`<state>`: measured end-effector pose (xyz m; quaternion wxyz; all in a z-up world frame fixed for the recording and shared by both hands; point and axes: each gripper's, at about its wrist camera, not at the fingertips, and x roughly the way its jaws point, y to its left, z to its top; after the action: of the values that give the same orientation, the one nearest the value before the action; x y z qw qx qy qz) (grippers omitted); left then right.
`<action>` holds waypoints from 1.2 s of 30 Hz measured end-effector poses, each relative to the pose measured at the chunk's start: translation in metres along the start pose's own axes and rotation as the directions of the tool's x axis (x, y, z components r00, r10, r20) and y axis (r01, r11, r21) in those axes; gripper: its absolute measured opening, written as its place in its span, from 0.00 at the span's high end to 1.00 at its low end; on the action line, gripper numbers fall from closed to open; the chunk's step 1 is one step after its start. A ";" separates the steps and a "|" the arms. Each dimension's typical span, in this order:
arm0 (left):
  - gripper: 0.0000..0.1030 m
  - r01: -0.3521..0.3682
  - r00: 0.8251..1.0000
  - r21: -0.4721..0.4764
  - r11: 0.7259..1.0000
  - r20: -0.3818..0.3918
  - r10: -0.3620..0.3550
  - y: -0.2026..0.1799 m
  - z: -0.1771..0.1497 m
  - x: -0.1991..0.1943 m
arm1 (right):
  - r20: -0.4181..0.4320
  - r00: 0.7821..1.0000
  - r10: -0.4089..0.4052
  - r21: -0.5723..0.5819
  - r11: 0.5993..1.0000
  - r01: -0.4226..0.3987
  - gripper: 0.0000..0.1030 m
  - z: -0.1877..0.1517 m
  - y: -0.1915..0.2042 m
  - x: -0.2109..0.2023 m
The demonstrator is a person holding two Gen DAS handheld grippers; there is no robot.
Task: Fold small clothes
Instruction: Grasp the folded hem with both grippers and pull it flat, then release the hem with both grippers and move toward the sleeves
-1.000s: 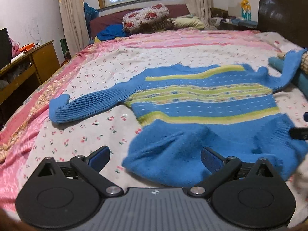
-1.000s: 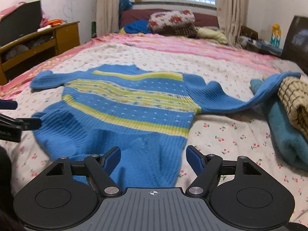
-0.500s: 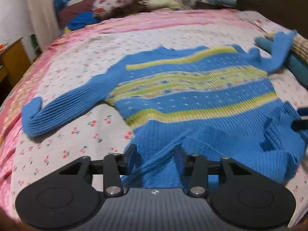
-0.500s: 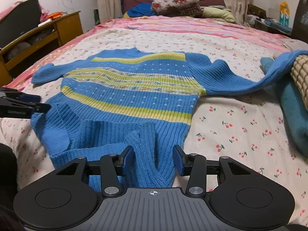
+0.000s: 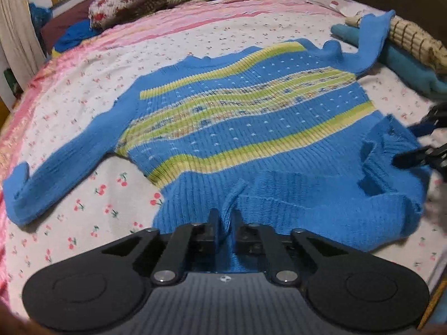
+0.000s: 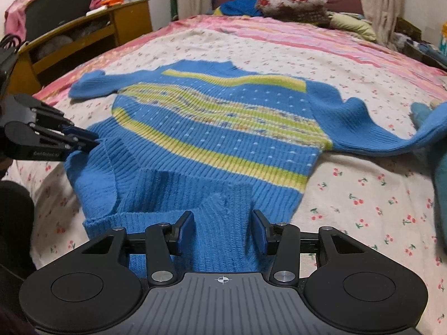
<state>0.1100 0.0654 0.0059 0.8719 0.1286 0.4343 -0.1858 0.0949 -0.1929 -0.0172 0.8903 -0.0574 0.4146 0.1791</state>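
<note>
My left gripper (image 5: pixel 225 224) has its fingers pinched shut on the sweater (image 5: pixel 251 122) hem; my right gripper (image 6: pixel 222 230) straddles a raised ridge of that hem, fingers still apart. I should close the right, then carry both corners level toward the collar. The blue knit with yellow-green bands lies flat mid-bed (image 6: pixel 363 195), far sleeve draped onto the teal pile (image 5: pixel 410 67)

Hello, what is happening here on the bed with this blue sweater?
A person is folding a blue striped sweater spread on a flowered bedsheet, with tongs in each hand. The left tongs are shut on the hem, which is lifted and bunched. The right tongs stand open around another hem bunch, not pinching it. One sleeve lies over a teal pile.
</note>
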 end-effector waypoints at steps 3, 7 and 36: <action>0.90 0.044 0.999 -0.043 0.998 0.010 -0.044 0.004 -0.006 -0.009 | -0.028 0.999 0.047 0.026 0.999 -0.046 0.89 0.000 -0.001 0.000; 0.90 0.117 0.993 -0.100 0.988 0.032 -0.114 0.008 -0.019 -0.031 | -0.013 0.995 0.096 -0.007 0.995 -0.096 0.94 -0.003 0.003 -0.022; 0.89 0.088 0.996 -0.242 0.966 -0.004 -0.092 -0.010 -0.060 -0.050 | -0.164 0.984 0.075 -0.173 0.979 -0.104 0.85 -0.029 0.044 -0.044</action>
<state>0.0354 0.0903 0.0099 0.8685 0.0032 0.4656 -0.1700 0.0321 -0.1715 -0.0006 0.8371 -0.1334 0.4675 0.2508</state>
